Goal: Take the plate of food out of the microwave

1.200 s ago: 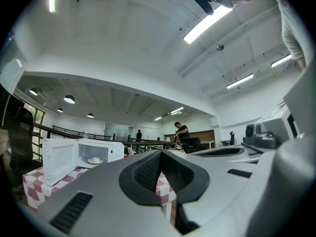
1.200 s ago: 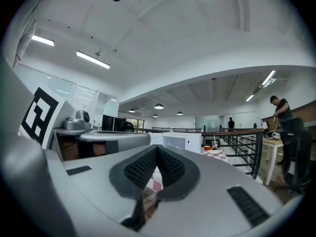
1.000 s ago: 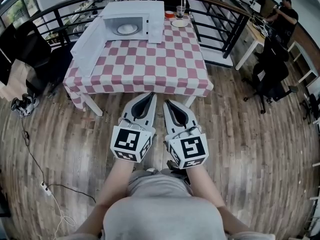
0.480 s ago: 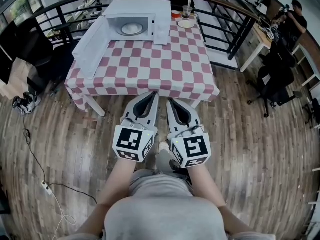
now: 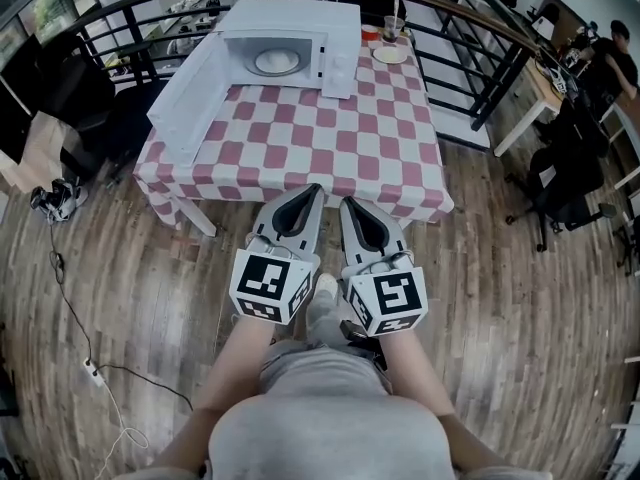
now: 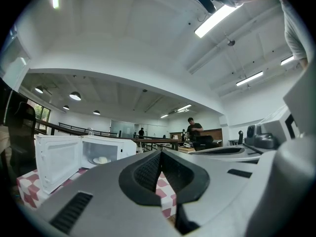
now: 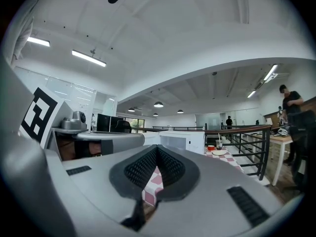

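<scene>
The white microwave point(image 5: 292, 26) stands at the far side of the checked table point(image 5: 320, 153), with its door point(image 5: 190, 93) swung open to the left. Inside it sits a plate of food point(image 5: 277, 62), which the left gripper view also shows as a plate of food point(image 6: 101, 160) in the lit cavity. My left gripper point(image 5: 313, 190) and right gripper point(image 5: 346, 204) are side by side at the table's near edge, both pointing level at the microwave. Both are shut and empty, far short of the plate. In the right gripper view the microwave point(image 7: 180, 141) is seen over the shut jaws.
A cup and a small plate point(image 5: 390, 46) and a red bowl point(image 5: 371, 34) sit on the table's far right corner. A black railing point(image 5: 480, 58) runs behind the table. An office chair point(image 5: 570, 178) and a person point(image 5: 612, 63) are at the right. A cable point(image 5: 90, 373) trails over the floor at left.
Both grippers have moved forward together toward the table, and their tips now reach its near edge. The microwave looks nearer. The jaws stay shut.
</scene>
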